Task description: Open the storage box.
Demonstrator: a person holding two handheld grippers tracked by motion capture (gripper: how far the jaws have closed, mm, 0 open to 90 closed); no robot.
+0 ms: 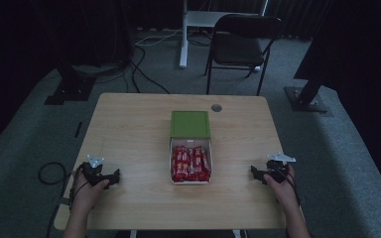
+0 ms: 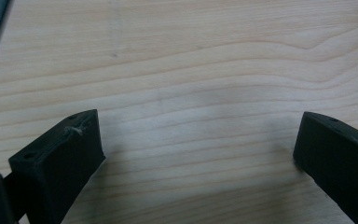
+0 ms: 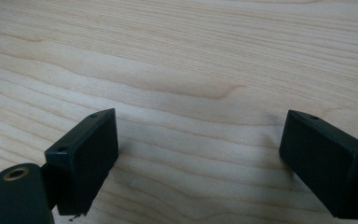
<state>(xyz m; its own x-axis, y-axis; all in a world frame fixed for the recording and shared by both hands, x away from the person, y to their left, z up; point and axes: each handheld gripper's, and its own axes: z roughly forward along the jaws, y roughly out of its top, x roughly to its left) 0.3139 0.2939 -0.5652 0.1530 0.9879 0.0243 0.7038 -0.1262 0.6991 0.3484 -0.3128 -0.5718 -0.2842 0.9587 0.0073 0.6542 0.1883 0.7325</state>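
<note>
Left tongs [image 1: 110,179]: yours gape wide, empty, on the surface [image 1: 129,129].
Right tongs [image 1: 258,173]: same.
Risk: crushing red packets [image 1: 191,163] or shoving the box [image 1: 191,182].

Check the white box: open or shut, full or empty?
Open and full: the green lid lies beyond the white box, exposing red packets.

I see, beyond the far edge of the table [image 1: 129,119], a black folding chair [image 1: 242,44] — left of it a white stand [image 1: 184,34], cables [image 1: 144,74] nearer still.
</note>
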